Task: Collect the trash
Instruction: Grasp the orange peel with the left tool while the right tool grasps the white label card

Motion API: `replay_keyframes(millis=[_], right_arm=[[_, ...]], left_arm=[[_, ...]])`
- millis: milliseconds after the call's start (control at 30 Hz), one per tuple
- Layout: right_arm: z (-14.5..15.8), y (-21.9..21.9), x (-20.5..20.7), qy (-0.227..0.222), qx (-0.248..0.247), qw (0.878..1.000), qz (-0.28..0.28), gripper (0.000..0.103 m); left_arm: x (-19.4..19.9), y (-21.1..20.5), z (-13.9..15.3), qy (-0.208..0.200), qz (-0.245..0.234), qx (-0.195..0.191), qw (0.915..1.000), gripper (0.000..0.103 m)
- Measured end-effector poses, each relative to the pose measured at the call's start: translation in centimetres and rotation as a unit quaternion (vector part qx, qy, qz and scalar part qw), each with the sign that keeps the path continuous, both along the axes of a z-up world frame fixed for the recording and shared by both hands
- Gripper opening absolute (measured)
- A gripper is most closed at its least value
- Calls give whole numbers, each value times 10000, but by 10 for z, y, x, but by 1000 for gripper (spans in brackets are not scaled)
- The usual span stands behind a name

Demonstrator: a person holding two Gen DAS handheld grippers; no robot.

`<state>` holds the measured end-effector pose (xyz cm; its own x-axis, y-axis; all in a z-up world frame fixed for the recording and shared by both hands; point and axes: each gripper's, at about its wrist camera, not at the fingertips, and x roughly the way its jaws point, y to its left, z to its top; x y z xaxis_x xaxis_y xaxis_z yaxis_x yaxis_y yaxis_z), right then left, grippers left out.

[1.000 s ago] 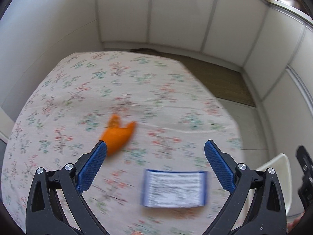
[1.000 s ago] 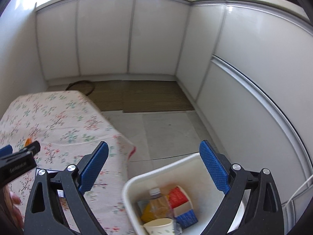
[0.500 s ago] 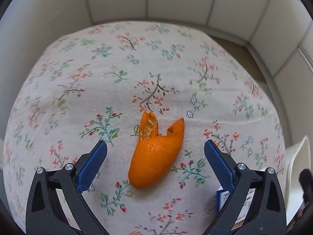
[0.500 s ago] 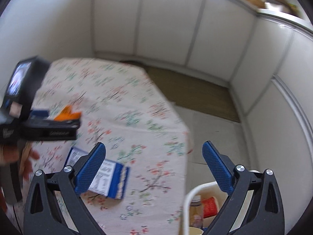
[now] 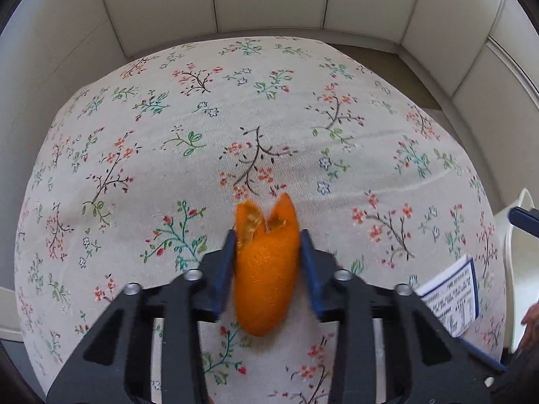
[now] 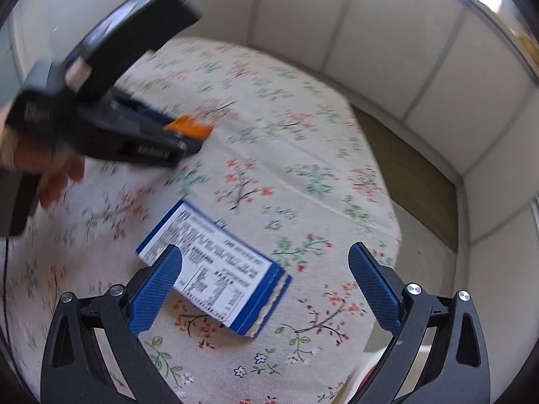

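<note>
My left gripper (image 5: 266, 240) is shut on an orange peel (image 5: 266, 269), its blue pads pressing both sides, just over the floral tablecloth (image 5: 202, 128). In the right wrist view the left gripper (image 6: 193, 138) shows at upper left with the peel (image 6: 188, 126) in its tips. My right gripper (image 6: 266, 262) is open and empty, above a blue-and-white printed wrapper (image 6: 215, 269) lying flat on the cloth. The wrapper also shows at the right edge of the left wrist view (image 5: 451, 299).
A white bin (image 5: 518, 235) stands off the table's right edge; its rim also shows at the bottom right of the right wrist view (image 6: 387, 370). White cabinet walls (image 6: 370, 33) ring the table. Brown floor matting (image 6: 414, 175) lies beyond the table.
My left gripper moved forward and closed on the orange peel. My right gripper swung left from the bin to over the wrapper, staying open.
</note>
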<state>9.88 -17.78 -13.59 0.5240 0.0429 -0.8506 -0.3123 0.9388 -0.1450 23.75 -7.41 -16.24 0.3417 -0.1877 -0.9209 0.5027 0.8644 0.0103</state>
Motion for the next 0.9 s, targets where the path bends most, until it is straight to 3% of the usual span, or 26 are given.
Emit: replay_keyframes(millis=[133,267,367,500,600,700,900], right_arm=[[-12,9,1,207,-150,9979,595,96],[-18,10,10,335,-84,9941,1032,96],[-17,10,13,576,310,9892,1313,96],[-20,23,6,640,87,9832,1707,96],[-30,25,11,774,88,9849,1545,94],[-27,20,22,898,492,9876,1191,69],[-26,13,39,882,717,9920,549,58]], left_arm=[[-12,15,3,59,25,-18,10000,21],[-33,41,14,213,201,-203,9994,20],[-49,56,21,304,265,-267,9988,20],[-67,79,26,478,498,-574,9960,20],[-68,83,27,547,630,-736,9938,20],[-68,81,32,460,608,-806,9938,20],[-63,83,34,413,708,-959,9920,20]])
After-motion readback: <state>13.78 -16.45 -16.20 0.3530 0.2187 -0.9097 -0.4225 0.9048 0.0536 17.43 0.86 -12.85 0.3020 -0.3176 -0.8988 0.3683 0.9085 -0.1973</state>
